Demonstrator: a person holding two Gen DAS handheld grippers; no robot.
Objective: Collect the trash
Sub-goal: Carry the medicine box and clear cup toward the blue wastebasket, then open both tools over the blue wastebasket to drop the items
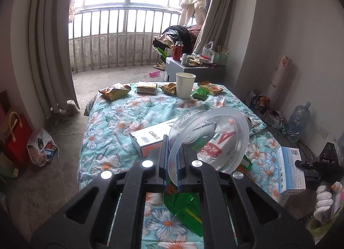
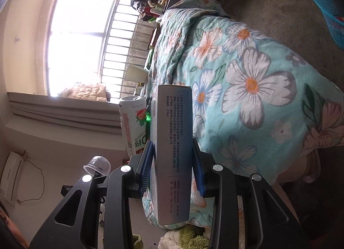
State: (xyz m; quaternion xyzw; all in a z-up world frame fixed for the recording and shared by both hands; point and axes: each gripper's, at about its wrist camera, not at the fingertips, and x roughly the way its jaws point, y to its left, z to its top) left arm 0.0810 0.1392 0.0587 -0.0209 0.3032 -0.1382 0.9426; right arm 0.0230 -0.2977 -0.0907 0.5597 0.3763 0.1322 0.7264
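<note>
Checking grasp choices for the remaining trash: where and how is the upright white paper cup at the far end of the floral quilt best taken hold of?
Grip the white paper cup across its rim and upper wall, coming from the near side or above. It stands upright and open-topped, its near side unobstructed; crumpled snack wrappers crowd both flanks of its base, so low side approaches look cramped.

Floral quilt (image 1: pixel 120 124), grey curtains (image 1: pixel 49 55), barred balcony railing (image 1: pixel 120 38), water jug (image 1: pixel 300 119).

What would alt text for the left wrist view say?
The left hand-held gripper pinches the rim of a clear plastic bowl, lifted above a floral-covered table. Behind it lie a white cable box, a paper cup and snack wrappers.
</note>
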